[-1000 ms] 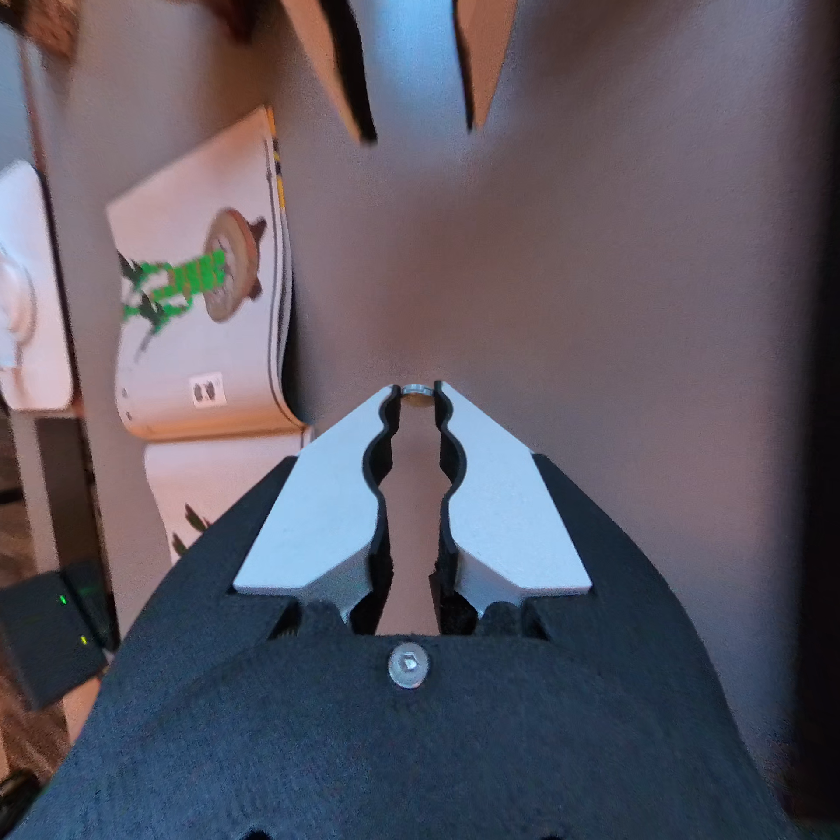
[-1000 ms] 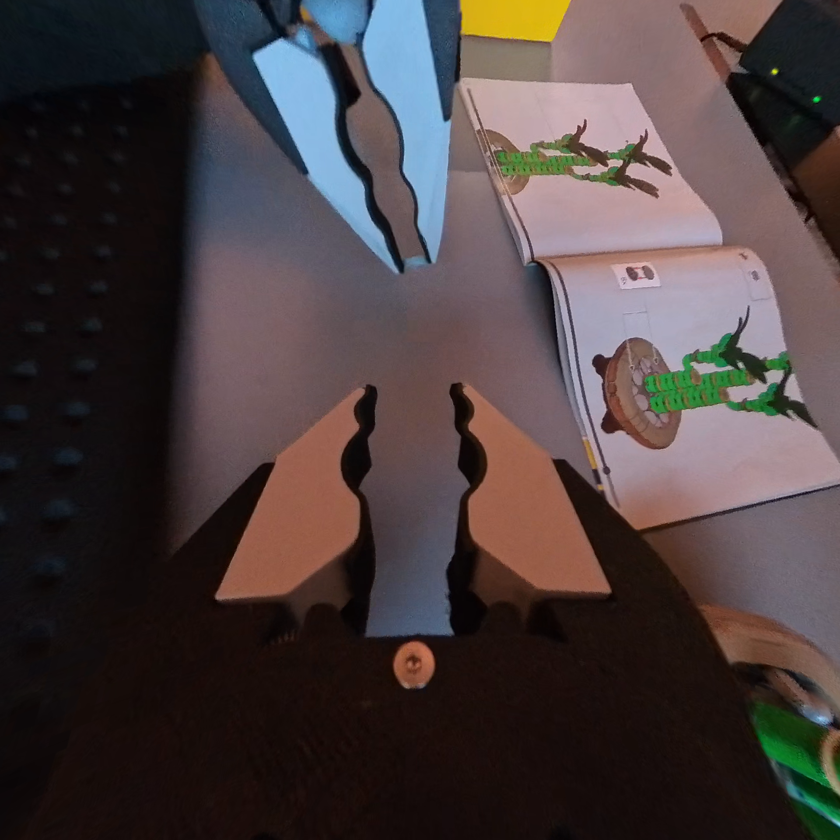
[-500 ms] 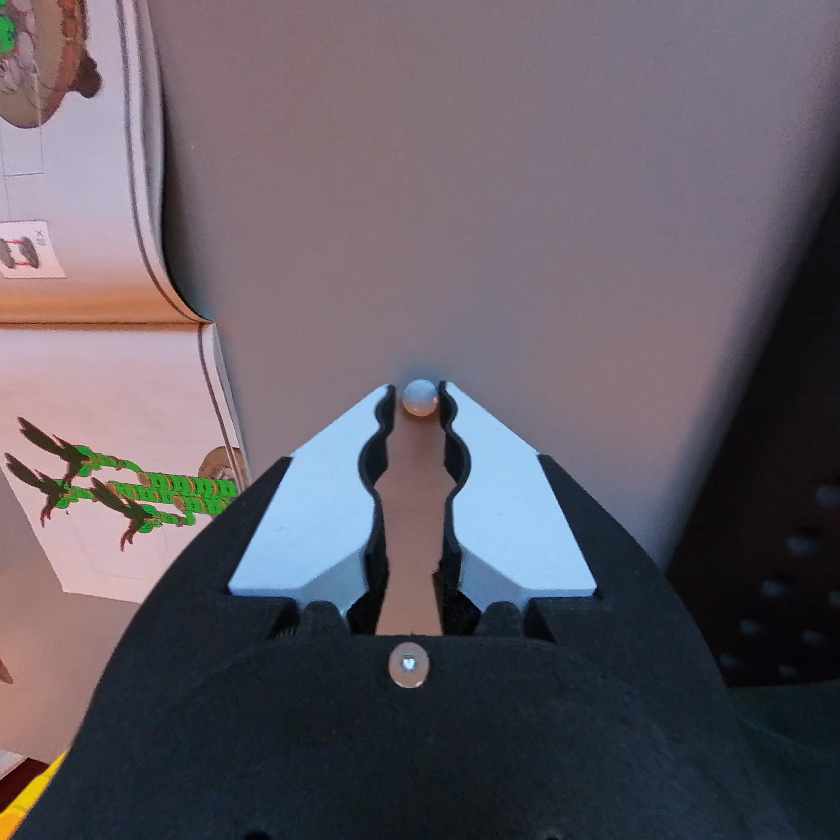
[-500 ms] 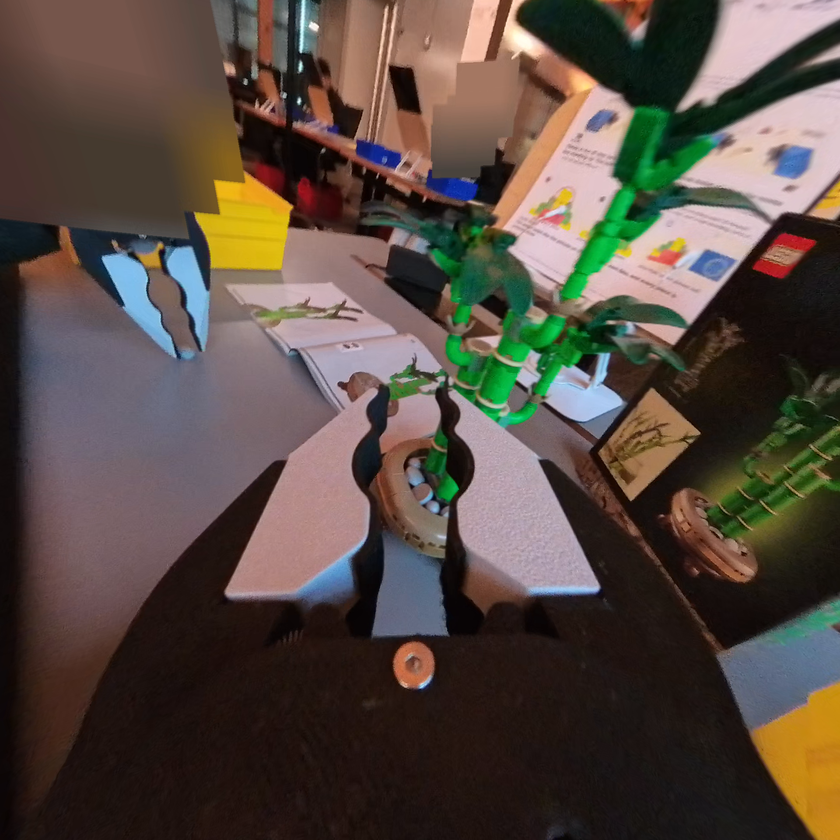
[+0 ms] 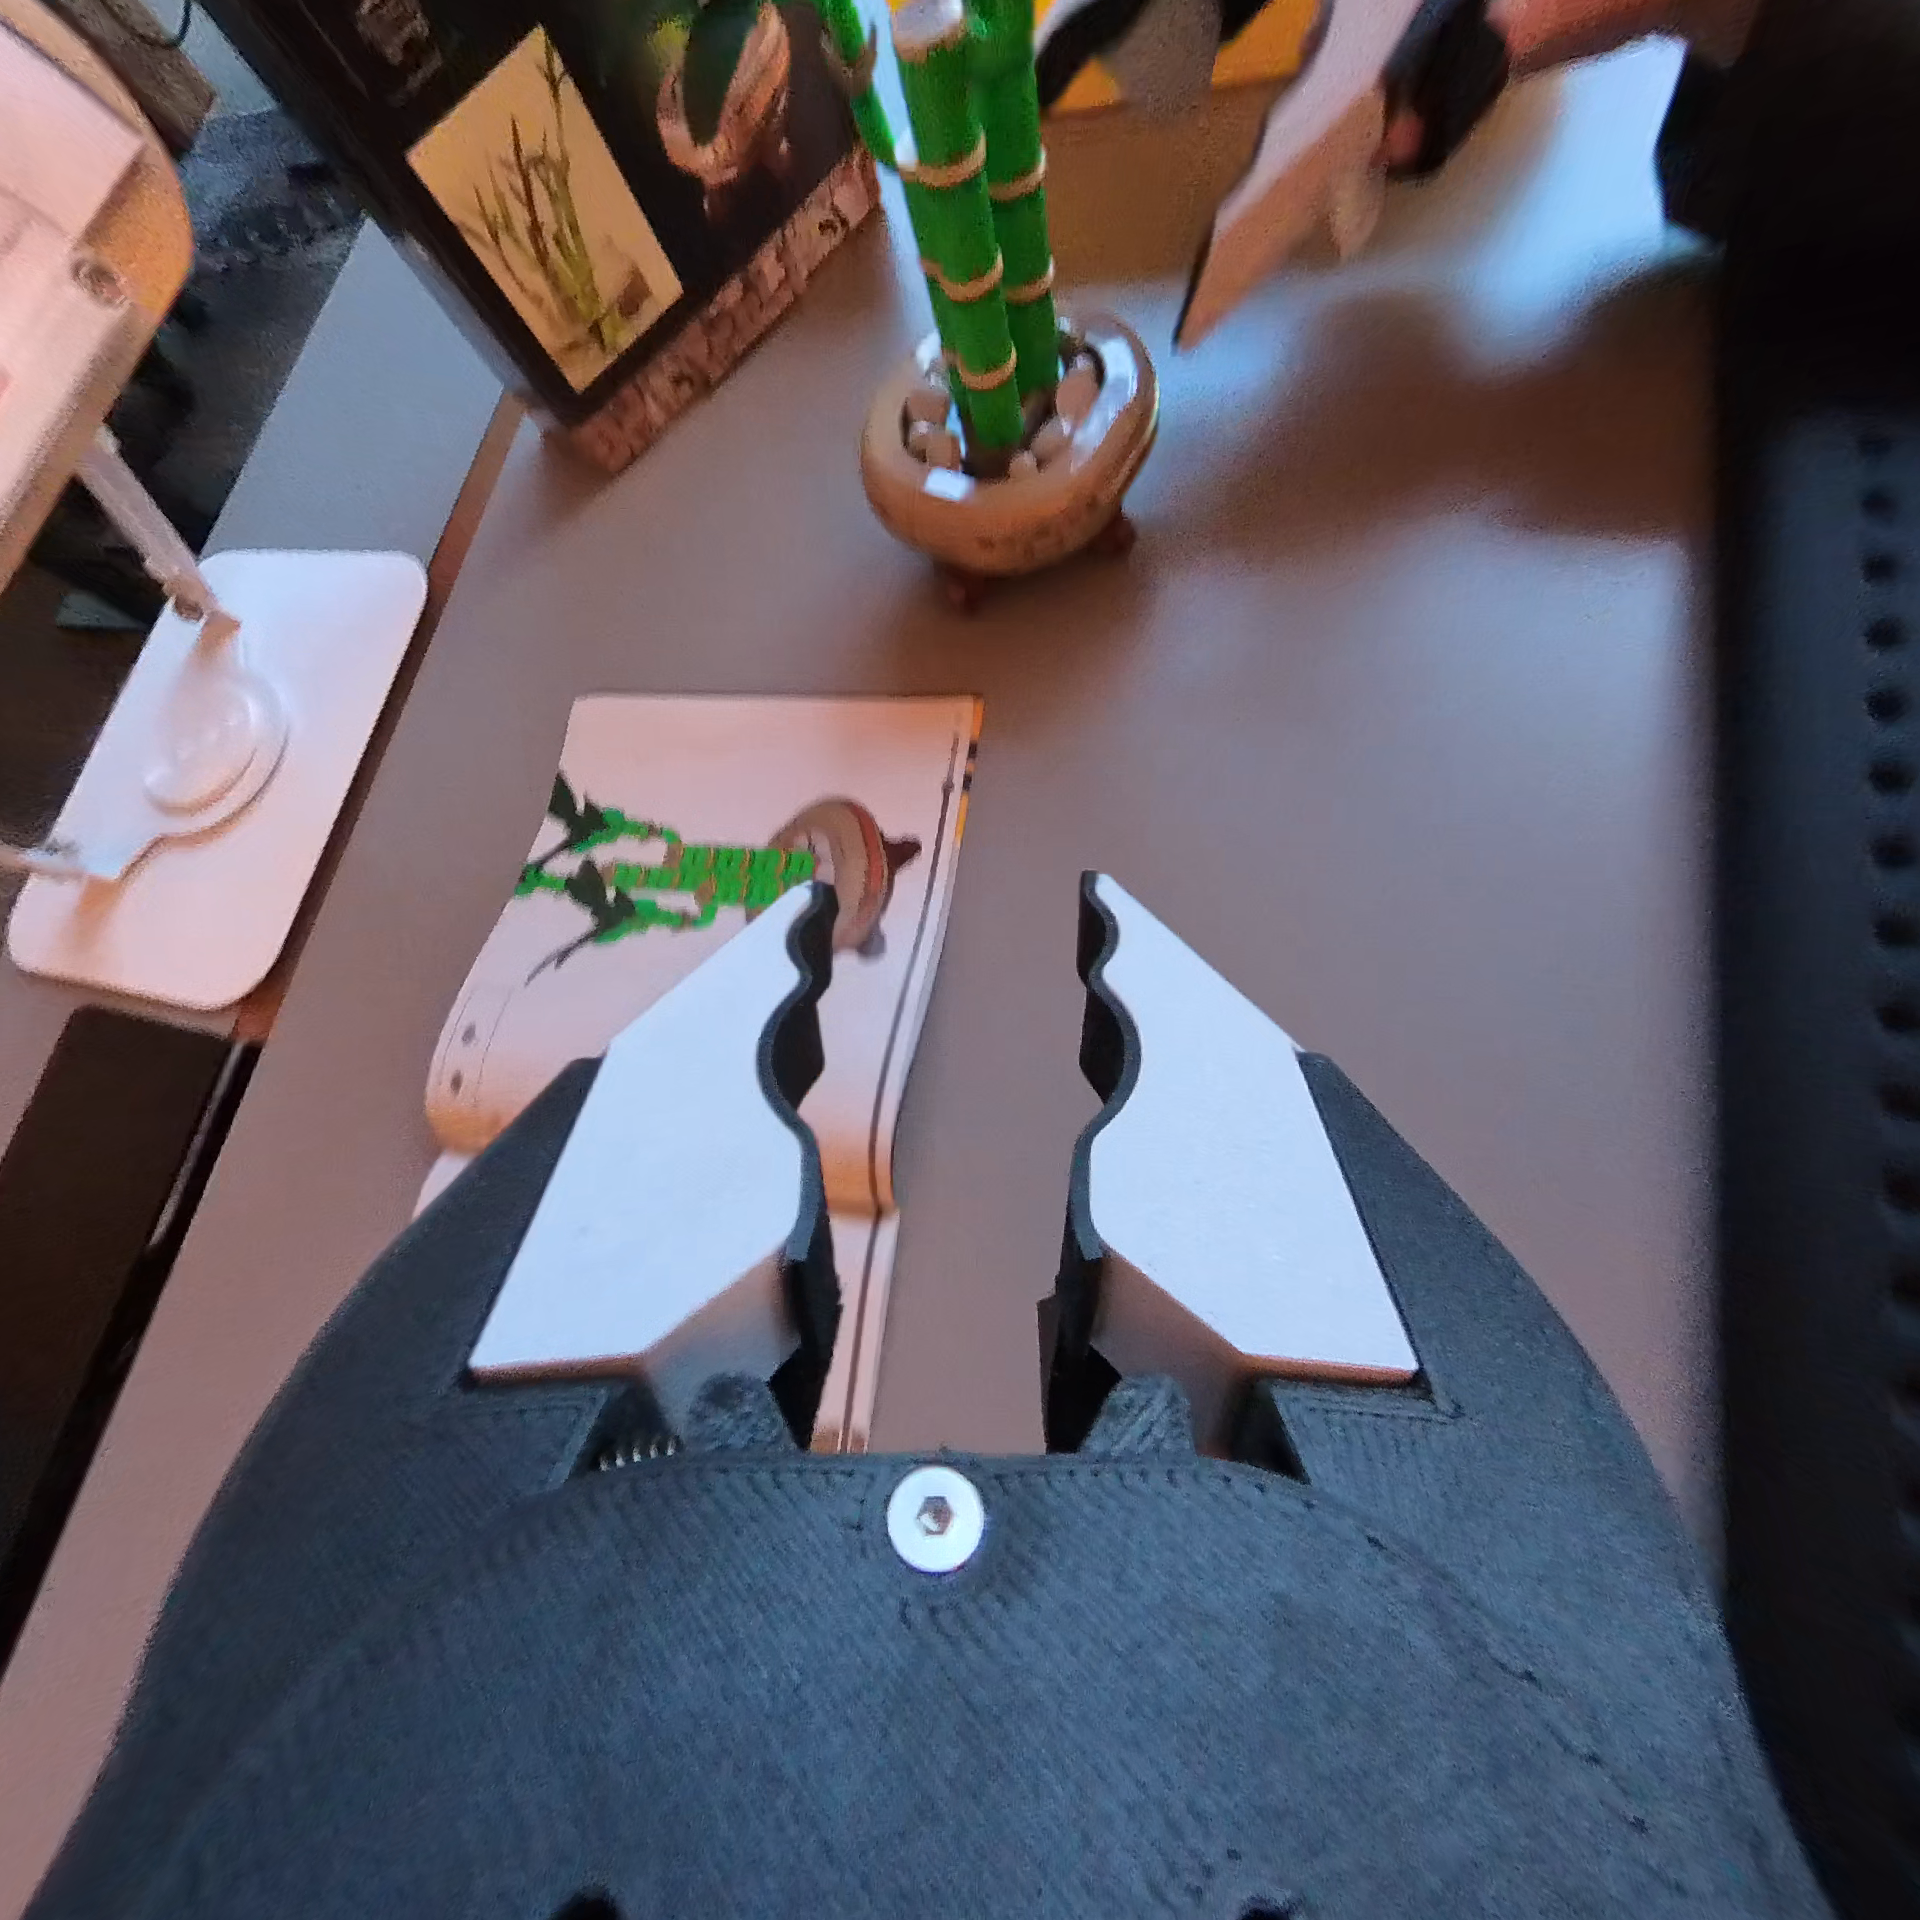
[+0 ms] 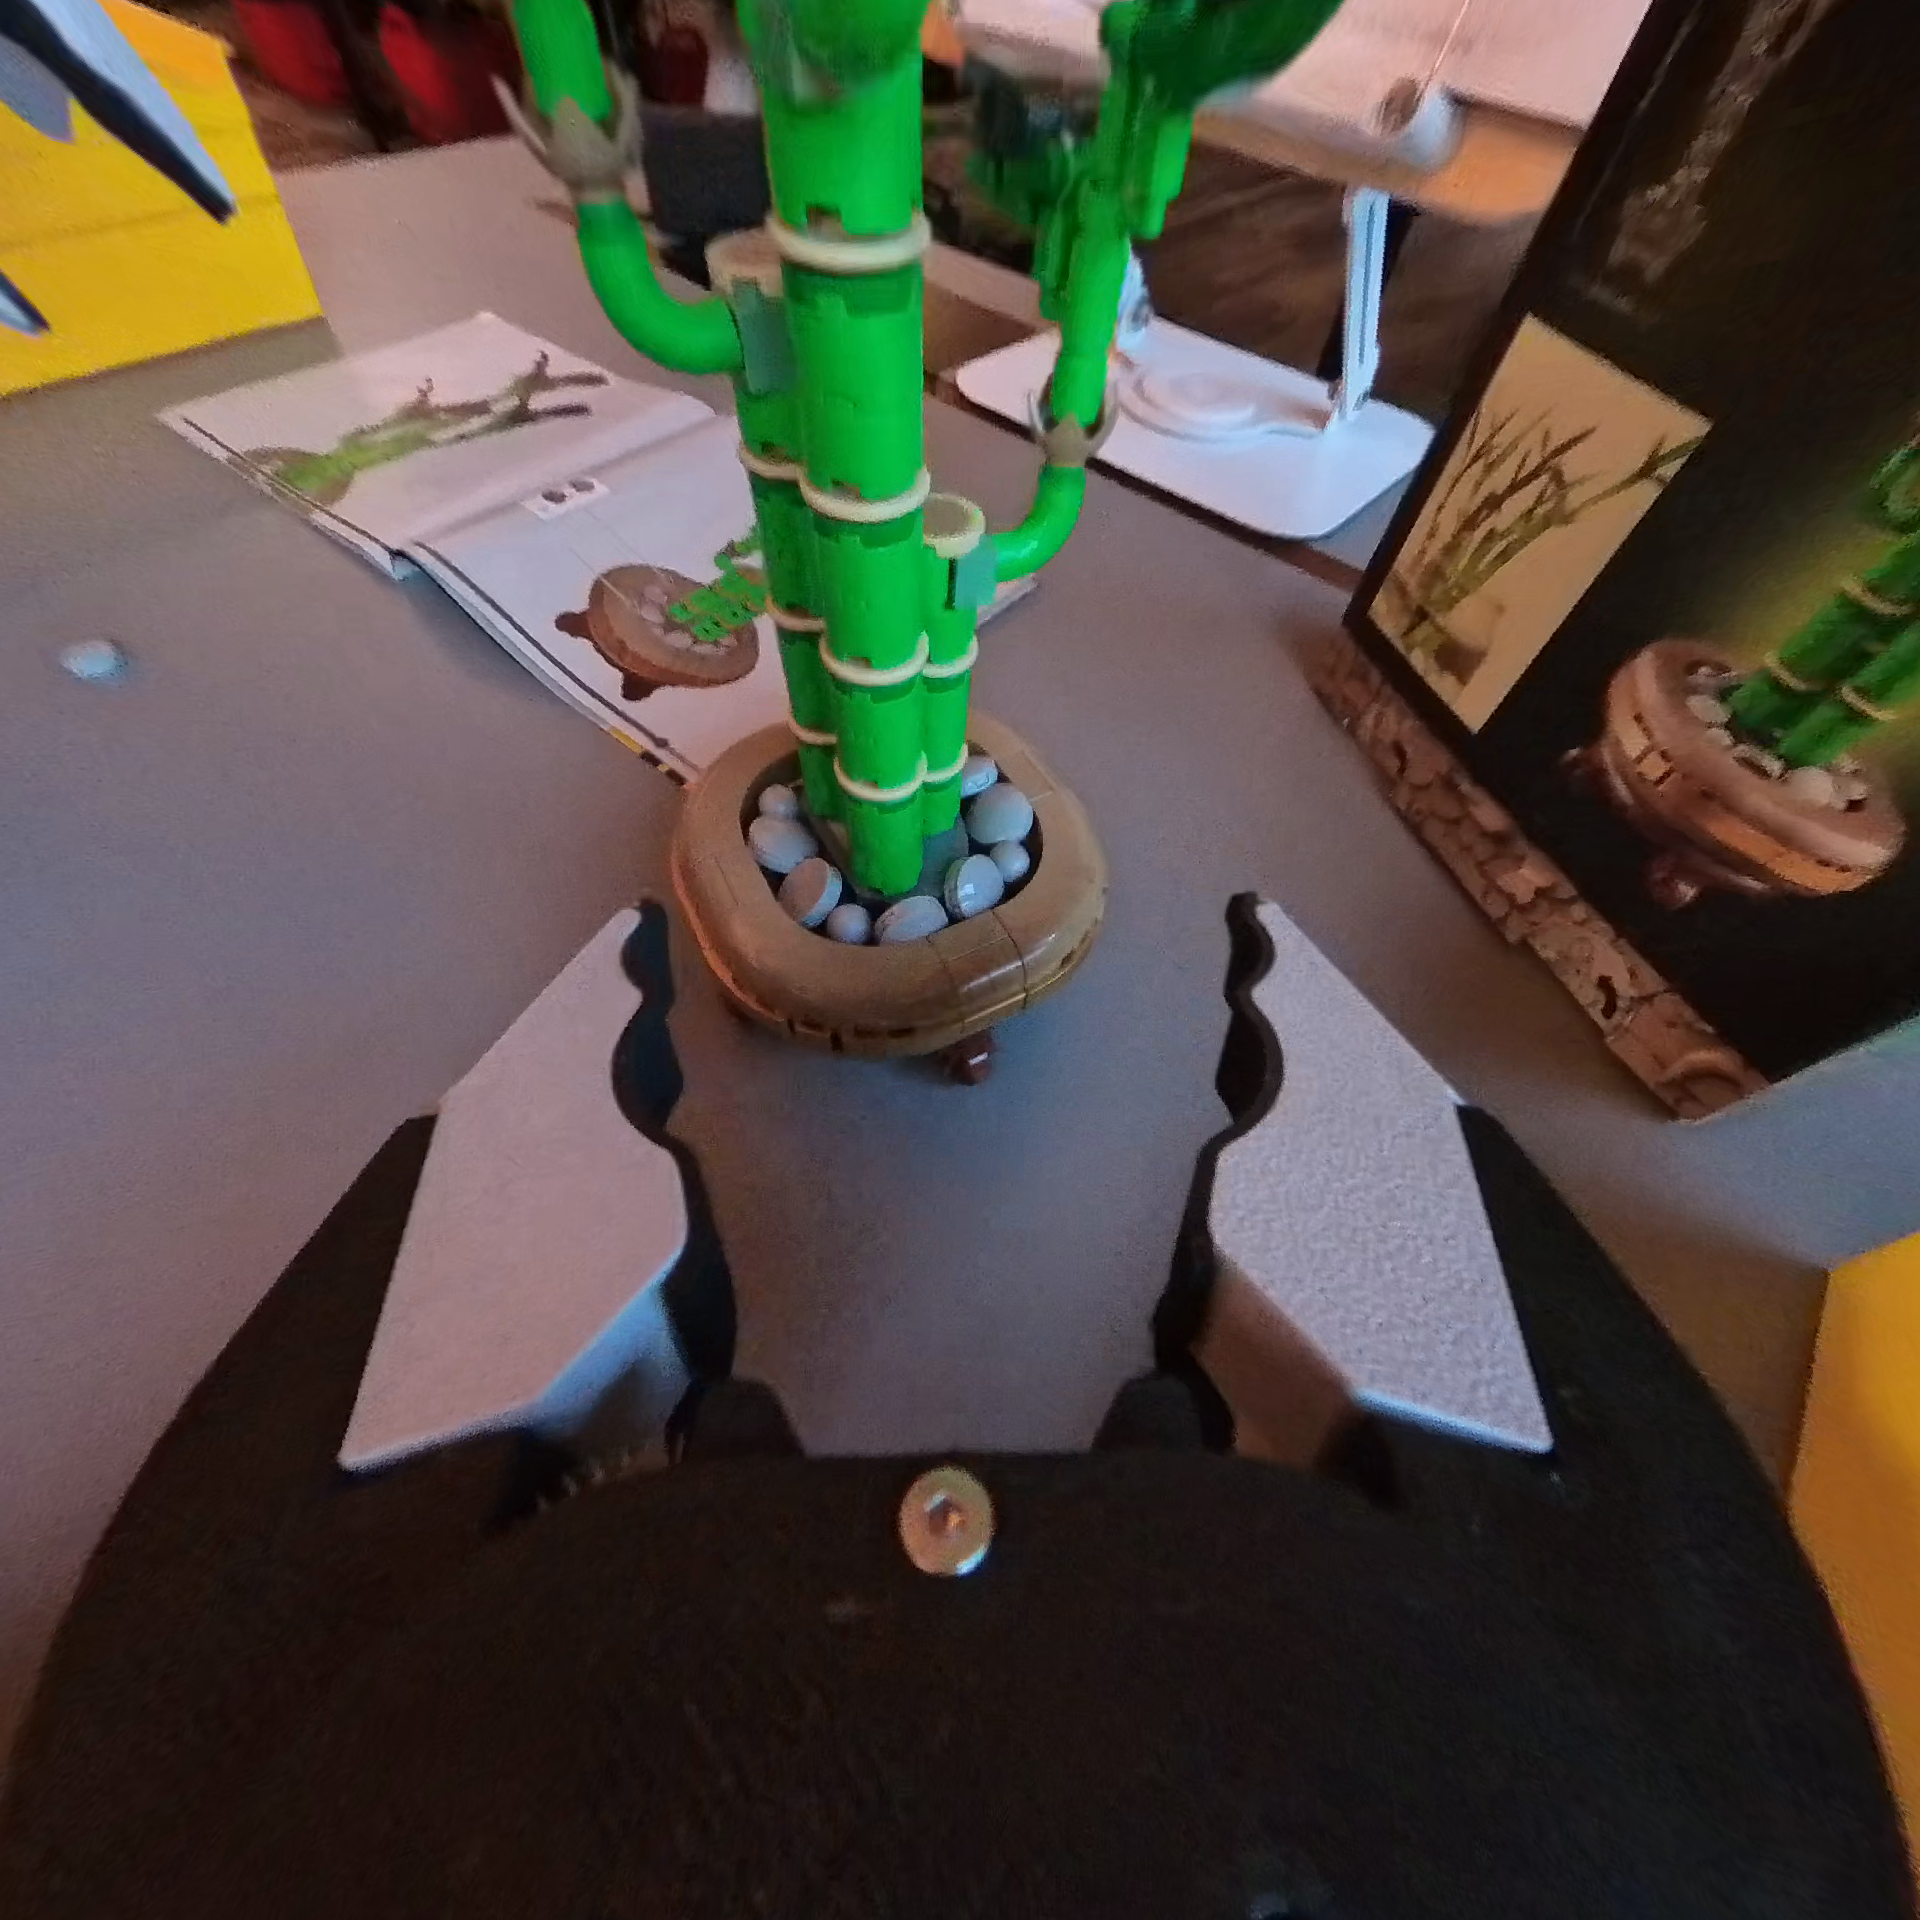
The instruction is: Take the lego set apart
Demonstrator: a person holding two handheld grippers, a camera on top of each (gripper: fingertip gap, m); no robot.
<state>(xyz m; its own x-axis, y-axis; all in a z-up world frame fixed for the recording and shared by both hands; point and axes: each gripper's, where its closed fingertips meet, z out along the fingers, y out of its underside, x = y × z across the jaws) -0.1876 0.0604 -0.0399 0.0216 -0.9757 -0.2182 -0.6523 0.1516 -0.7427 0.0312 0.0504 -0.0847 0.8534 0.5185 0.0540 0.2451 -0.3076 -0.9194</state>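
The lego set (image 6: 862,644), a green bamboo in a tan pot (image 6: 888,966) filled with pale pebbles, stands upright on the grey surface (image 6: 260,935). My right claw (image 6: 935,925) is released, its jaws spread wide just short of the pot, nothing between them. My left claw (image 5: 951,904) is also released and empty, held above the surface near the open booklet (image 5: 727,790), which lies flat beside the pot. 1 small pale round piece (image 6: 94,658) sits alone on the surface, well apart from the set. A dark box (image 6: 1683,582) stands upright to the right of the pot. A white stand (image 5: 208,769) sits beyond the booklet, and a yellow bin (image 6: 125,249) is at the far edge.
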